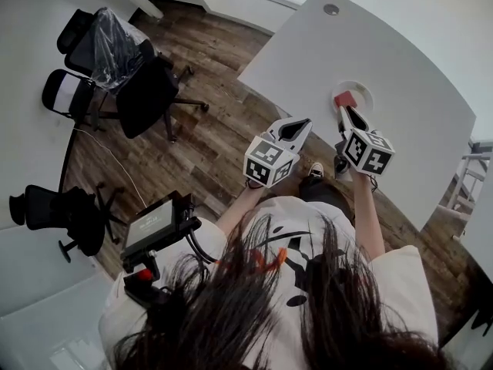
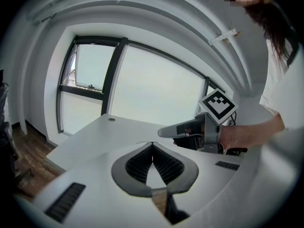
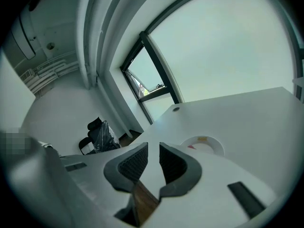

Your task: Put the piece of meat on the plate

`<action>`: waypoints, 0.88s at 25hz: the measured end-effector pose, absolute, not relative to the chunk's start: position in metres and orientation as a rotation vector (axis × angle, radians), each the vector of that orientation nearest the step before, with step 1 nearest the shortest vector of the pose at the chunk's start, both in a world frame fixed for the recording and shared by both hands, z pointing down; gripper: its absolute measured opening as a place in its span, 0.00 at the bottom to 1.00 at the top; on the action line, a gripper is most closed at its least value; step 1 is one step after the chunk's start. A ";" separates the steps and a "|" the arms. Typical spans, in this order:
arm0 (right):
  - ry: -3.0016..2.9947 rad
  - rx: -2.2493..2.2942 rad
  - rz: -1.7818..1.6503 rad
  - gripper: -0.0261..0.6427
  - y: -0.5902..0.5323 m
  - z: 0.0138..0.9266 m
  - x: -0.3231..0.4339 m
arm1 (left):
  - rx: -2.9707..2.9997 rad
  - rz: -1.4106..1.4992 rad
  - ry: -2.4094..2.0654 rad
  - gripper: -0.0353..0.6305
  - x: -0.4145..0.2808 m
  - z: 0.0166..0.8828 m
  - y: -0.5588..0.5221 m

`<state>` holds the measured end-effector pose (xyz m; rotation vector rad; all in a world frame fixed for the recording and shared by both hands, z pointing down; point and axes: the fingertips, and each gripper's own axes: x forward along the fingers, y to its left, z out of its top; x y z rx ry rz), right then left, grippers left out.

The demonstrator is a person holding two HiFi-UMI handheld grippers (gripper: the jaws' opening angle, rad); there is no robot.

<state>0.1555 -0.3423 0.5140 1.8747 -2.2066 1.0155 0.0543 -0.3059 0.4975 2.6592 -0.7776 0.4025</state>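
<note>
A white plate point(image 1: 363, 91) sits near the front edge of the white table point(image 1: 400, 60), with a red piece of meat point(image 1: 344, 99) lying on it. In the right gripper view the plate point(image 3: 209, 148) lies ahead and to the right, with the meat point(image 3: 191, 147) a small red spot on it. My right gripper point(image 1: 341, 112) hovers just short of the plate; its jaws are together with only a narrow slit, and it point(image 3: 153, 146) holds nothing. My left gripper point(image 1: 304, 123) is off the table's edge to the left, and it point(image 2: 152, 147) is shut and empty.
Black office chairs point(image 1: 146, 91) stand on the wood floor point(image 1: 216, 145) at the left, one more point(image 1: 69, 214) lower down. A cable grommet point(image 1: 331, 9) marks the table's far end. Large windows point(image 2: 156, 87) lie beyond the table. A small screen device point(image 1: 158, 226) hangs at the person's chest.
</note>
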 end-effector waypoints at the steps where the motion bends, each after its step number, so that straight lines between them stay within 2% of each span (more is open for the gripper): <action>1: -2.212 1.878 1.009 0.16 -0.336 0.510 0.150 | 2.663 0.402 -0.773 0.06 0.050 0.496 -0.302; 13: -2.220 1.977 0.968 0.16 -0.226 0.488 0.079 | 2.707 0.390 -0.665 0.06 -0.011 0.491 -0.217; 22: -2.151 2.012 1.007 0.16 -0.144 0.496 0.053 | 2.683 0.328 -0.570 0.06 -0.024 0.485 -0.148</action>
